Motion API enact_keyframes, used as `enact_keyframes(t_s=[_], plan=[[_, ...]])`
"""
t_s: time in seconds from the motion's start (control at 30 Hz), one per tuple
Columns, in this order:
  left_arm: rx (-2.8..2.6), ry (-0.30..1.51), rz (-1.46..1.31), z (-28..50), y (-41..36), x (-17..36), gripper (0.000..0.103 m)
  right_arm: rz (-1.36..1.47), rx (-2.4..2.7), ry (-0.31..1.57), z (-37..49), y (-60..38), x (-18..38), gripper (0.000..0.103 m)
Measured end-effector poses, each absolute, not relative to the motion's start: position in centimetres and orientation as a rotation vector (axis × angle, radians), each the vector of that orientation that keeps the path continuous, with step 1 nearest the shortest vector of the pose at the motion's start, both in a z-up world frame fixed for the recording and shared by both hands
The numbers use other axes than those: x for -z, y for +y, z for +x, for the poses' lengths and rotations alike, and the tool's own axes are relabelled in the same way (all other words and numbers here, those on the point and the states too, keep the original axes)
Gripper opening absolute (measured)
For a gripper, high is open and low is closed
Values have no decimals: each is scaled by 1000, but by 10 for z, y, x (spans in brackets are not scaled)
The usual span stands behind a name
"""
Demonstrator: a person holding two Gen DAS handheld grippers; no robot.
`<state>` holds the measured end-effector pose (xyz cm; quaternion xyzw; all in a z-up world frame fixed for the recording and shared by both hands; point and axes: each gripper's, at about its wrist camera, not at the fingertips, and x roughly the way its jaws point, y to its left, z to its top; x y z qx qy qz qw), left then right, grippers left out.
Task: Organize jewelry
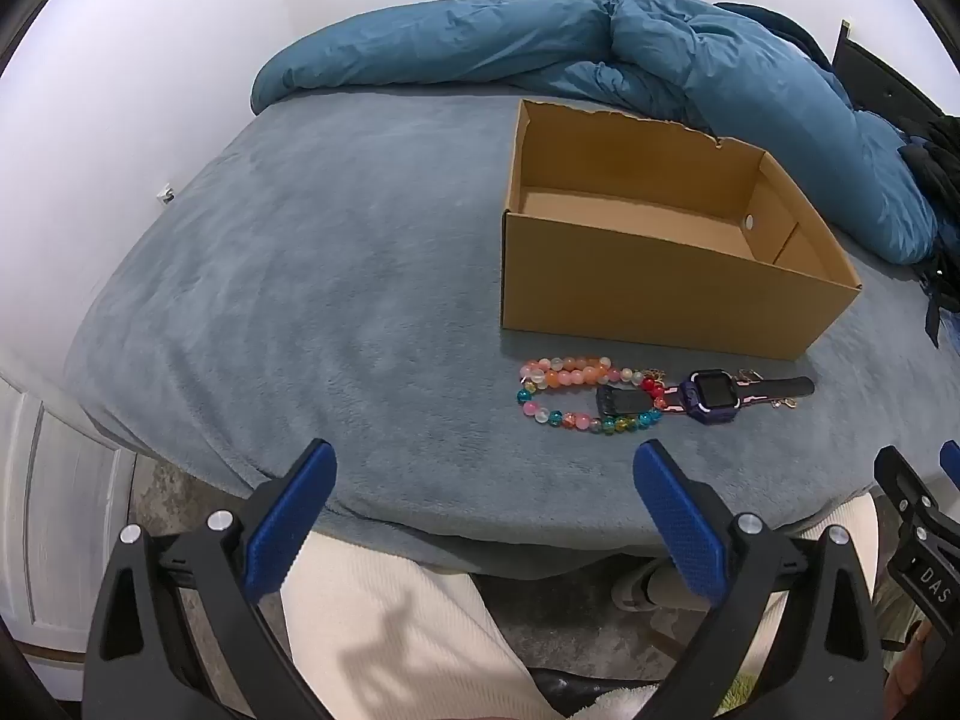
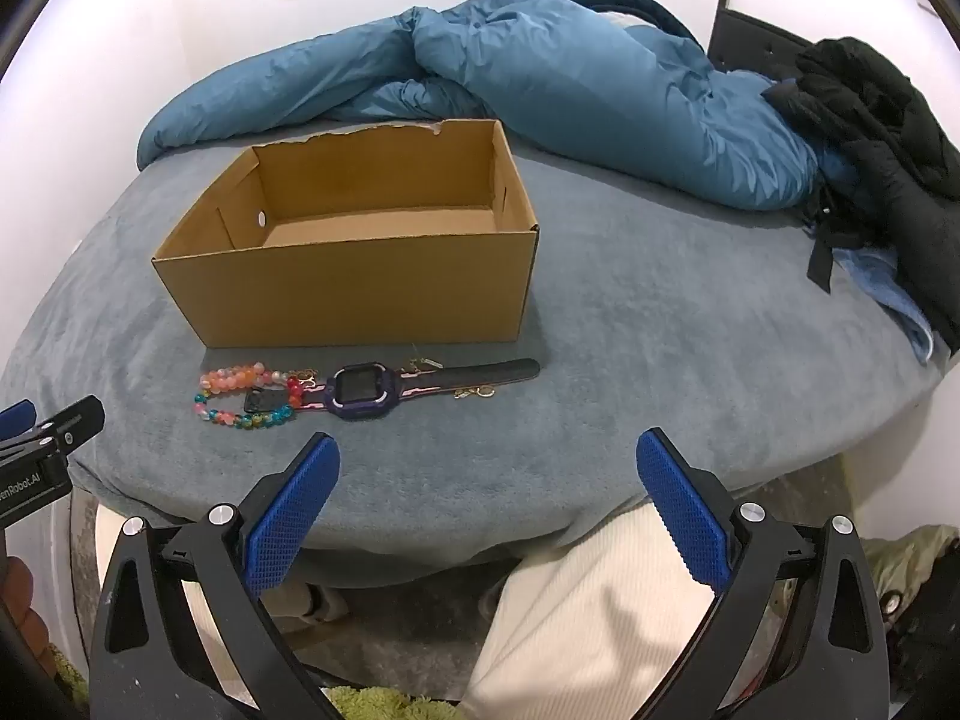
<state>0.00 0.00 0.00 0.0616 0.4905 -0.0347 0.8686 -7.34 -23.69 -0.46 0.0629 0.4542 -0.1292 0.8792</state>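
Right wrist view suggests we lower our spread, empty right gripper [image 2: 483, 468] onto the purple smartwatch [image 2: 360, 391], pinching across its case, while the left gripper [image 1: 483, 480] waits spread, then lift it into the cardboard box [image 2: 360, 294].

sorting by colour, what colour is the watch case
Purple, with a black screen; the watch shows best in the right wrist view.

Readable on the right tongs [image 1: 918, 546], seen from the left wrist view — white letters "DAS", cut off. On the left tongs [image 2: 42, 450], seen from the right wrist view — "enRobot.AI", start cropped. Nothing else legible.
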Motion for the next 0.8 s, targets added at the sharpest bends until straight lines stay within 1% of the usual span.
enact_keyframes(t_s=[0.8], plan=[[76,1027,131,0,-3,-1,97,132,270,946,-70,-236,1,95]])
